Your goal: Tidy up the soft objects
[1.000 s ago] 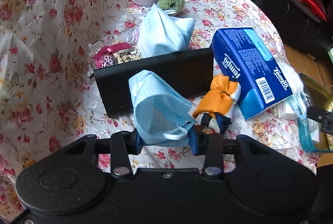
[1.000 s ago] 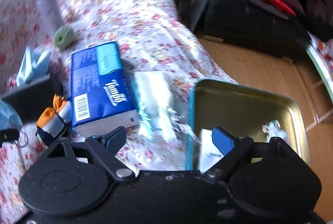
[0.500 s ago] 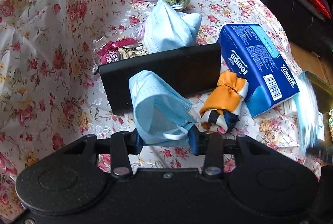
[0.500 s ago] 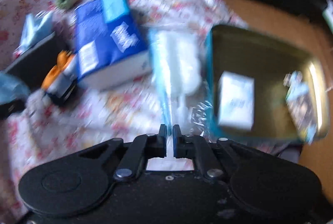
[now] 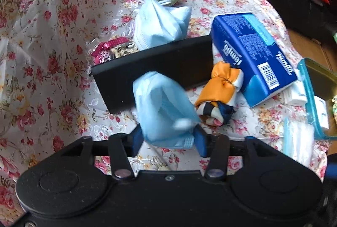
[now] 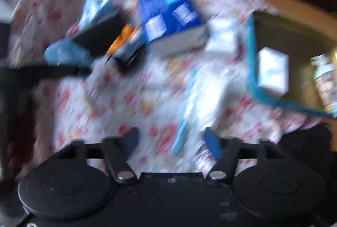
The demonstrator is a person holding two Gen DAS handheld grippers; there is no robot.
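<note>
- Left gripper (image 5: 167,143): jaws have just been opening. The crumpled pale-blue pleated face mask (image 5: 163,109) sits between the blue pads, blurred and apparently slipping free; I cannot tell whether the pads still press on it.
- The mask stands over the flowered tablecloth (image 5: 42,41), in front of the flat black rectangular case (image 5: 151,62); its long axis runs away from the gripper.
- Right gripper (image 6: 171,139): released, jaws have just been opening, nothing between them. A clear plastic packet with a blue edge (image 6: 195,100) lies on the cloth just ahead.
- Teal-rimmed metal tin (image 6: 252,71) lies right of the mask, nearer the right gripper.
- Blue tissue pack (image 5: 250,54) reads "Tempo", with a barcode.
- Orange and navy knotted silk scarf (image 5: 219,94) lies between mask and pack.
</note>
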